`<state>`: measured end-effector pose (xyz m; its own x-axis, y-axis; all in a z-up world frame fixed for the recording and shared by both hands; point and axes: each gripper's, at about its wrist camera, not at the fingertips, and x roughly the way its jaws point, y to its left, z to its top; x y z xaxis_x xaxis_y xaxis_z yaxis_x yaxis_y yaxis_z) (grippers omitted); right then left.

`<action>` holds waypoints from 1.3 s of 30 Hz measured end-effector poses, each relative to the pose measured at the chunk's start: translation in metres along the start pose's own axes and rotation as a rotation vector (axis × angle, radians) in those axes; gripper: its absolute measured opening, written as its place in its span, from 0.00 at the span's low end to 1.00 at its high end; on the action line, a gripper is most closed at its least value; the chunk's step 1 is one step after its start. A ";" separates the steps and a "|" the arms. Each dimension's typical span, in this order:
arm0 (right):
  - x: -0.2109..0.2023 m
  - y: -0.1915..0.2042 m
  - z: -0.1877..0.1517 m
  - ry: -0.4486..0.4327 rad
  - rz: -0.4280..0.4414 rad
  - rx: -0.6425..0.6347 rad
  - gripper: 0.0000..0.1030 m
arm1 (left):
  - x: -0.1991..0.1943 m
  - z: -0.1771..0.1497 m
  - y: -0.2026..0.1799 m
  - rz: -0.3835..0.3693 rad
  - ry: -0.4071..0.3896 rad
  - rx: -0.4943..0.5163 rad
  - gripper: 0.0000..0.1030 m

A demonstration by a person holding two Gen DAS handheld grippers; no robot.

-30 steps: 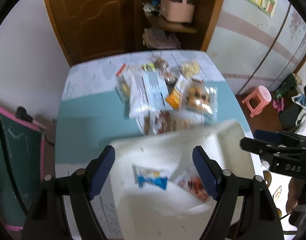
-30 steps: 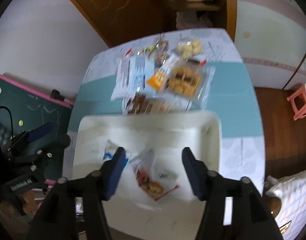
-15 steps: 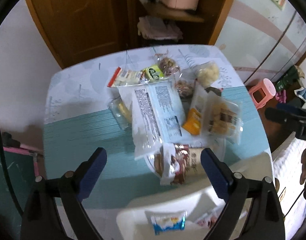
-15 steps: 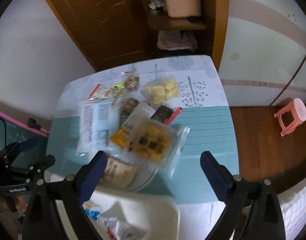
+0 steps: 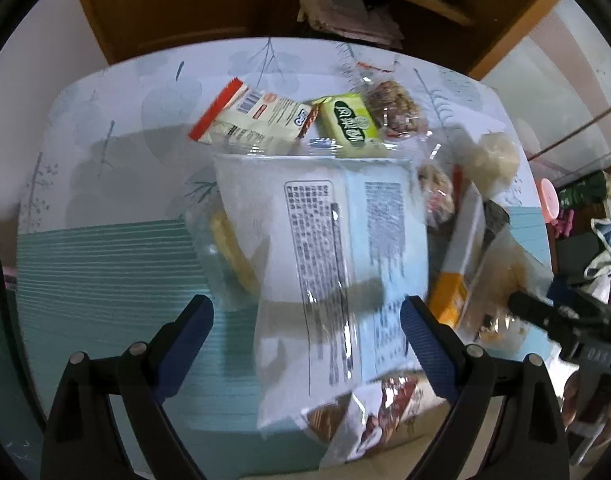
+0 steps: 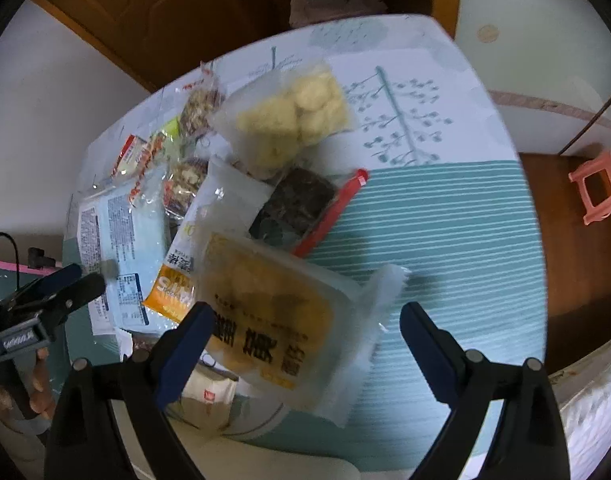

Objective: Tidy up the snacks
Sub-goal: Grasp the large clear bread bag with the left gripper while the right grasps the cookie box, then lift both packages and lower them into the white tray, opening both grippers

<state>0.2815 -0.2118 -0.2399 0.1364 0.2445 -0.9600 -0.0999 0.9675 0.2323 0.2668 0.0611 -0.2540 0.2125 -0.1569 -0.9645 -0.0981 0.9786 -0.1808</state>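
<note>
A pile of snack packs lies on the teal and white tablecloth (image 6: pixel 433 232). My left gripper (image 5: pixel 307 320) is open just above a big white and light-blue bag (image 5: pixel 329 248), with nothing between its fingers. Behind that bag lie a red-edged packet (image 5: pixel 249 116), a green packet (image 5: pixel 351 124) and a clear nut bar pack (image 5: pixel 397 108). My right gripper (image 6: pixel 307 316) is open over a clear pack of yellow cakes (image 6: pixel 273 312). Beyond it are a dark cake packet with a red edge (image 6: pixel 301 200), a bag of pale puffs (image 6: pixel 293 116) and an orange and white packet (image 6: pixel 181 268).
The cream rim of a white bin (image 6: pixel 265 460) shows at the bottom edge. A pink stool (image 6: pixel 597 184) stands on the wooden floor past the table's right edge. A wooden door and shelf rise behind the table. A hand (image 6: pixel 37 392) holds the left gripper (image 6: pixel 65 284).
Both grippers have moved forward and down, from over the white bin to low over the snack pile. Their jaws stand wider than a second ago. The bin has slid out at the bottom.
</note>
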 end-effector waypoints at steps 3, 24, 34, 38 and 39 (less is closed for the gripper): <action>0.010 0.006 0.002 0.021 0.007 -0.008 0.92 | 0.012 0.003 0.001 -0.029 0.022 -0.021 0.90; -0.017 0.023 -0.016 -0.022 0.043 -0.005 0.41 | -0.031 0.003 -0.043 -0.041 -0.068 0.077 0.19; -0.081 0.022 -0.041 -0.146 0.078 -0.023 0.31 | -0.104 -0.039 -0.030 -0.126 -0.217 0.085 0.16; -0.102 0.026 -0.045 -0.199 0.093 -0.025 0.31 | -0.125 -0.054 -0.027 -0.123 -0.270 0.094 0.16; -0.108 0.026 -0.047 -0.208 0.099 -0.024 0.31 | -0.129 -0.057 -0.026 -0.121 -0.278 0.084 0.16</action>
<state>0.2177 -0.2157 -0.1376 0.3251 0.3486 -0.8791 -0.1465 0.9369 0.3174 0.1868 0.0483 -0.1359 0.4767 -0.2419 -0.8451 0.0220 0.9644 -0.2636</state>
